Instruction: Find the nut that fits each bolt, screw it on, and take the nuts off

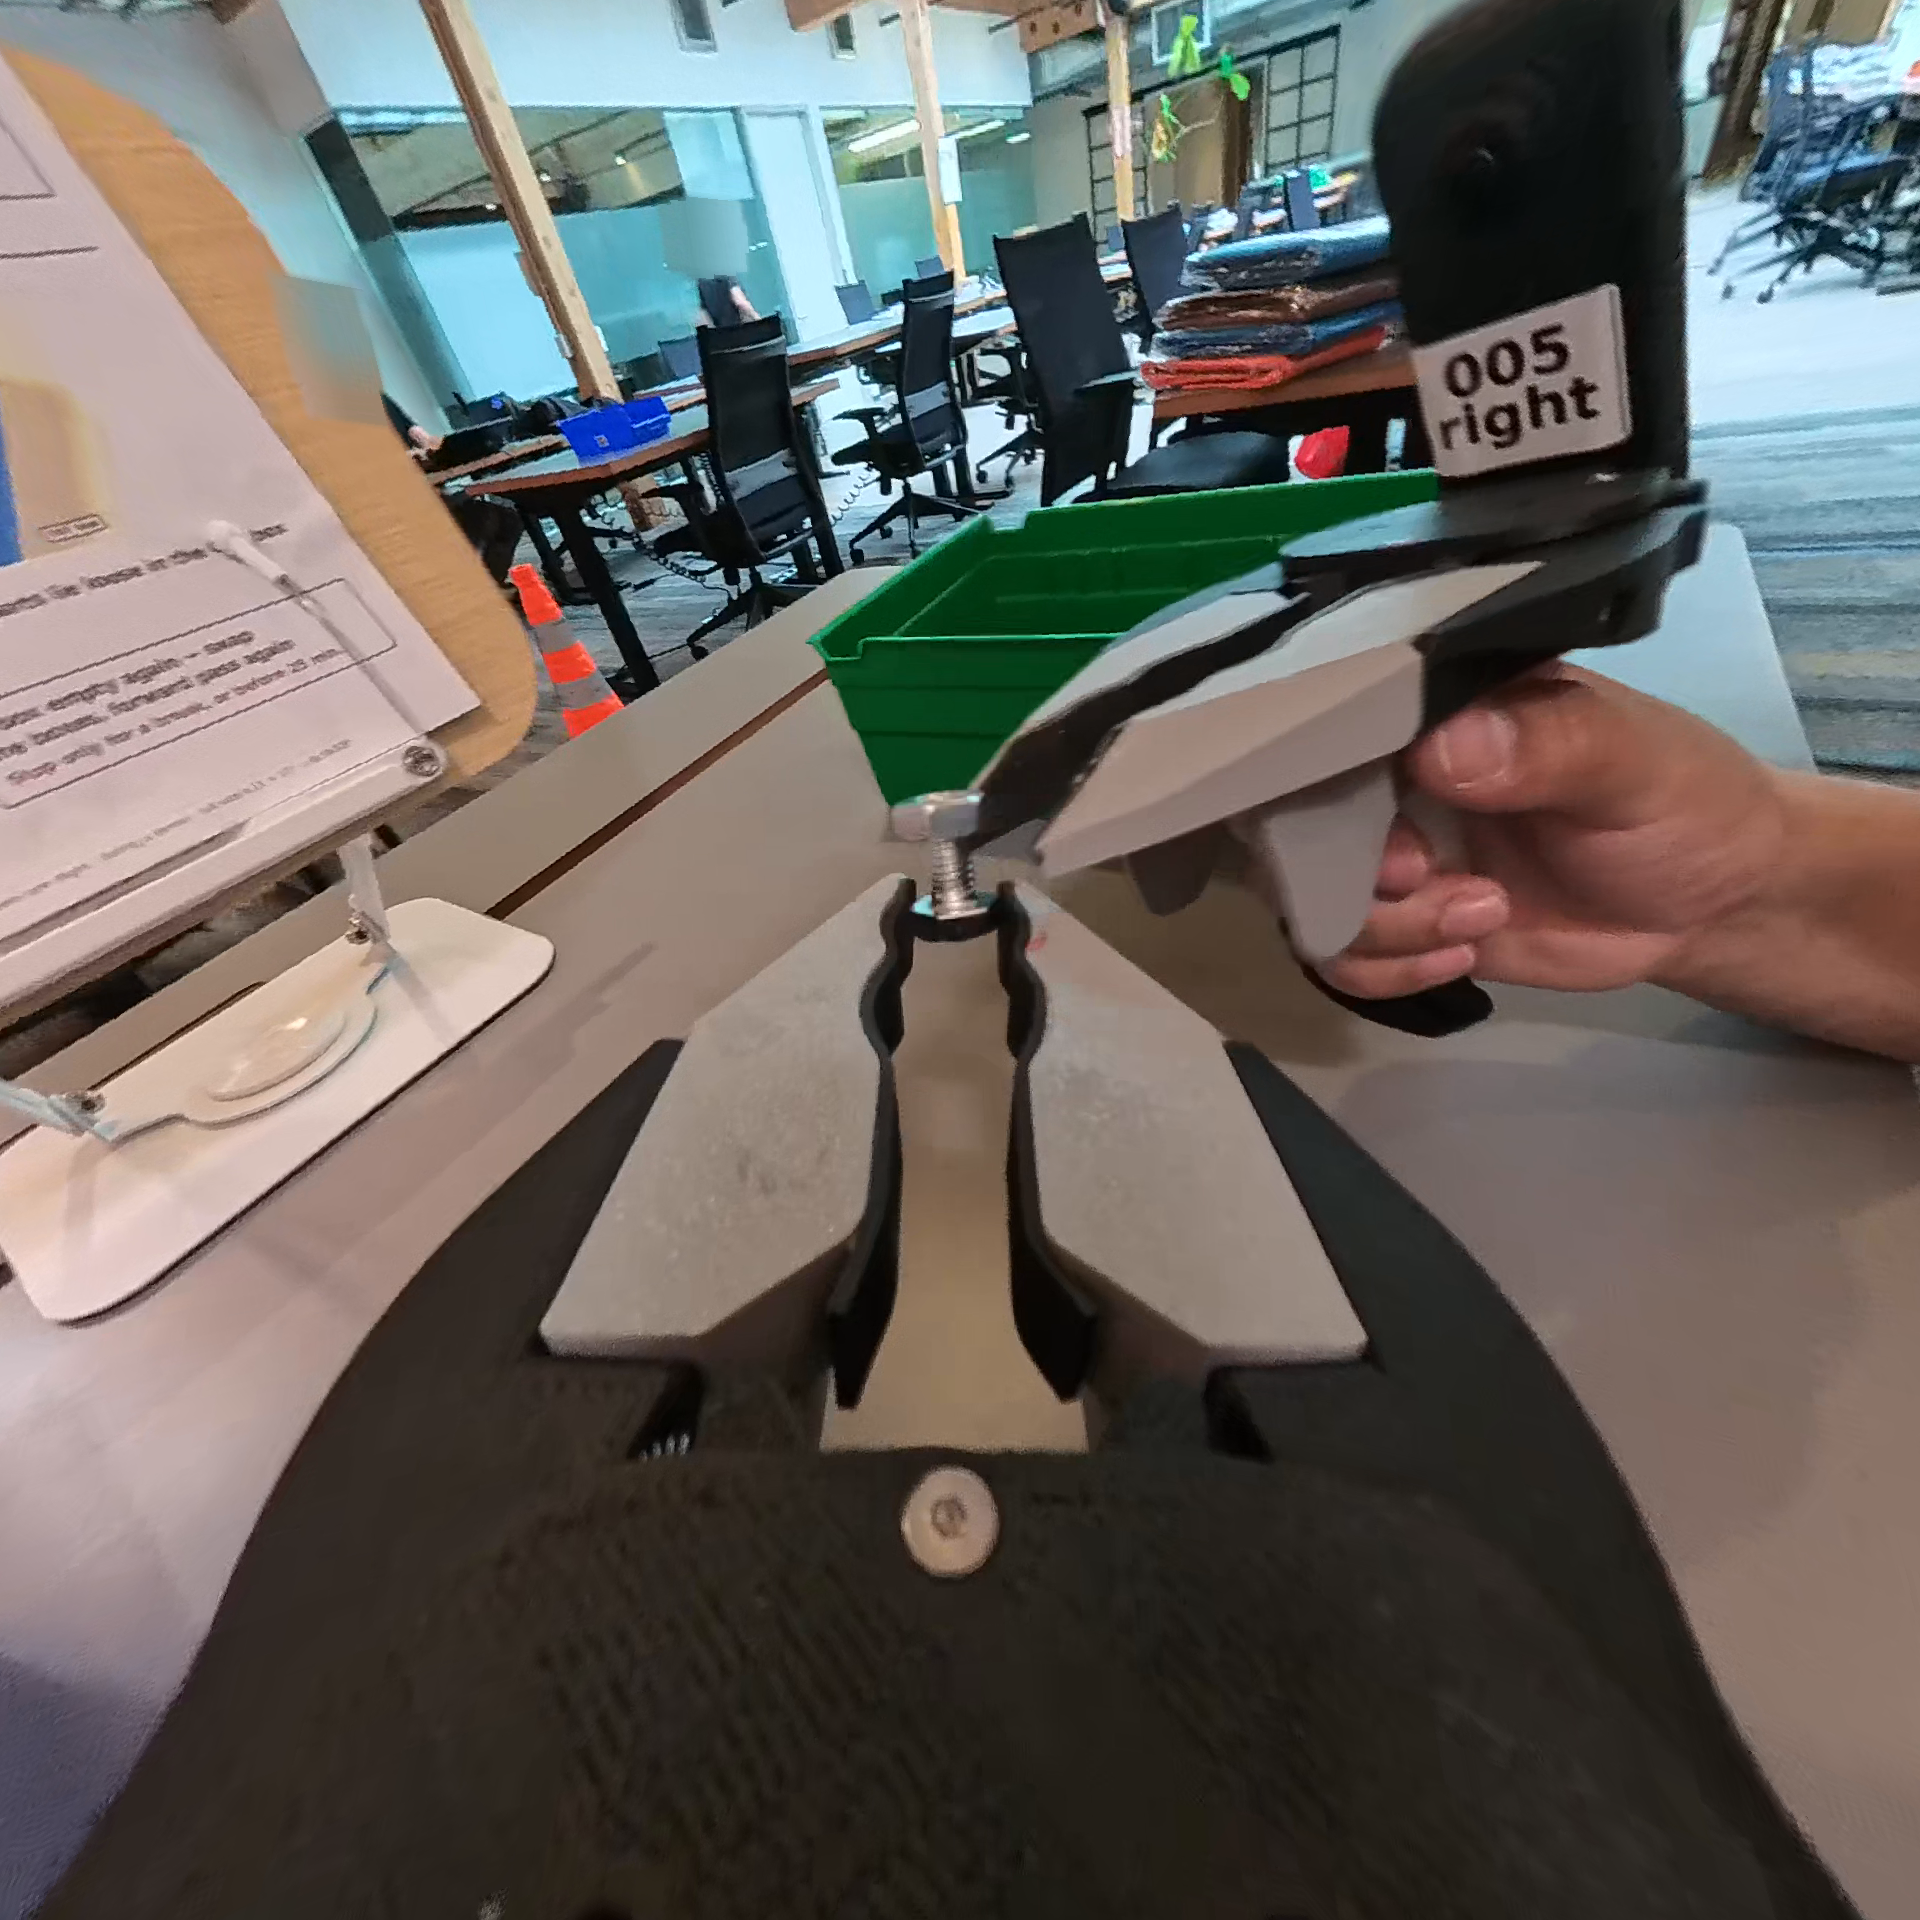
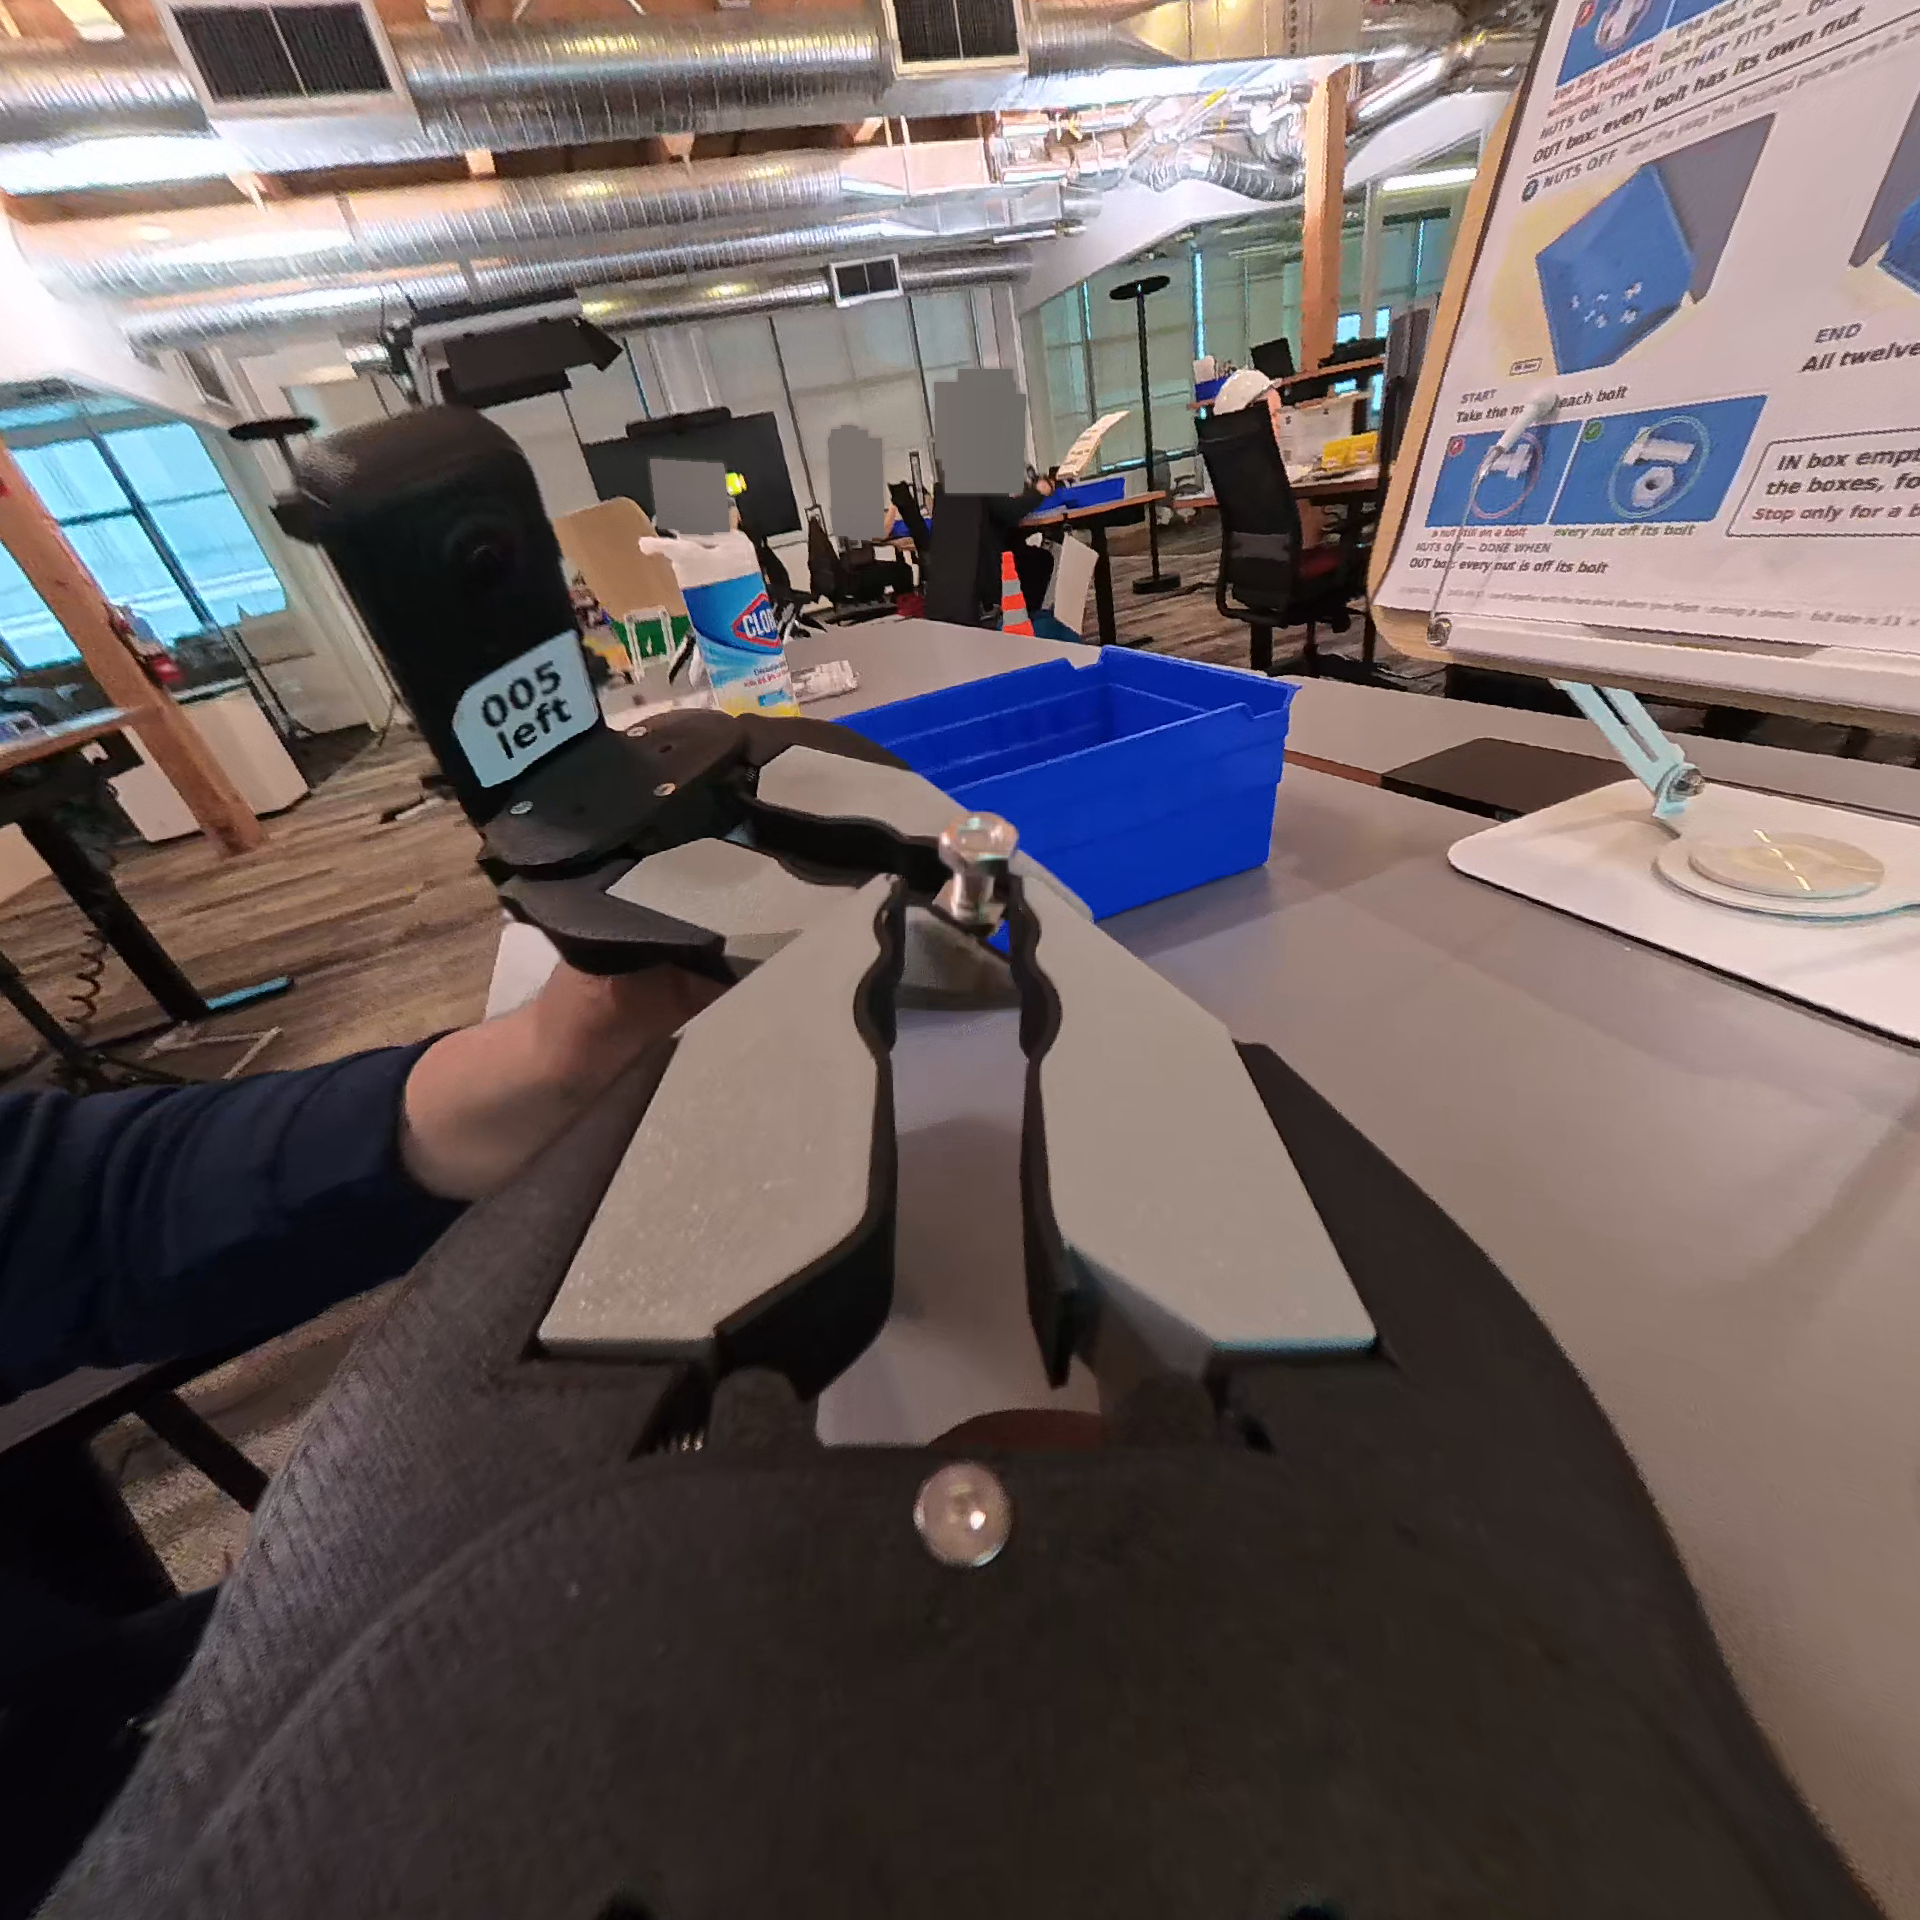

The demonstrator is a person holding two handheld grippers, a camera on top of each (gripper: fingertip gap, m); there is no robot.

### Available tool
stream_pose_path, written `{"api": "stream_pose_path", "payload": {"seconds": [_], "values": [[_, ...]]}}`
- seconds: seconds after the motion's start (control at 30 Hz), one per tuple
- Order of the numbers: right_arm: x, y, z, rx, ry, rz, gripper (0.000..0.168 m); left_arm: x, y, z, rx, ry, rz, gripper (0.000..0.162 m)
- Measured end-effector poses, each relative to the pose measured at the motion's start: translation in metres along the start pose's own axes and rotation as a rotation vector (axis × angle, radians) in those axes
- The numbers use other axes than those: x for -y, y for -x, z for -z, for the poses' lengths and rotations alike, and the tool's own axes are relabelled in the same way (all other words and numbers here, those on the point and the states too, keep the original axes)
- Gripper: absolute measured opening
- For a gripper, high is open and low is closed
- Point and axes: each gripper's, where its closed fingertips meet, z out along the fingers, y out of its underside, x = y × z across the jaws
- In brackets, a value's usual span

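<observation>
A silver hex bolt (image 1: 945,862) stands head up above the grey table (image 1: 1558,1247). My left gripper (image 1: 951,920) is shut on a silver nut (image 1: 951,912) at the lower end of the thread. My right gripper (image 1: 987,831) comes in from the right, held by a hand (image 1: 1558,862), and is shut on the bolt at its head. In the right wrist view the bolt (image 2: 977,842) pokes up between my right gripper's tips (image 2: 961,909). There the left gripper (image 2: 925,862) reaches in from the left.
A green bin (image 1: 1039,644) stands just behind the bolt. A blue bin (image 2: 1122,769) stands on the table beyond the grippers. An instruction sheet on a stand (image 2: 1683,312) with a white base (image 2: 1558,894) is at one side. A wipes canister (image 2: 738,634) stands farther back. My left and right fingertips are right by each other.
</observation>
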Motion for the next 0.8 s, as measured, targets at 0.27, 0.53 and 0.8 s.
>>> {"api": "stream_pose_path", "payload": {"seconds": [0.27,0.53,0.8], "values": [[-0.003,0.006,-0.004,0.021,0.013,-0.006,0.026,0.002,-0.005,-0.001,-0.008,-0.012,-0.013,0.013],[0.005,0.002,0.002,0.004,-0.030,0.000,0.022,0.003,0.005,0.004,0.000,-0.027,0.030,0.013],[0.003,0.004,-0.001,0.003,-0.021,0.024,0.021,-0.001,-0.010,-0.003,-0.033,0.005,-0.027,0.013]]}}
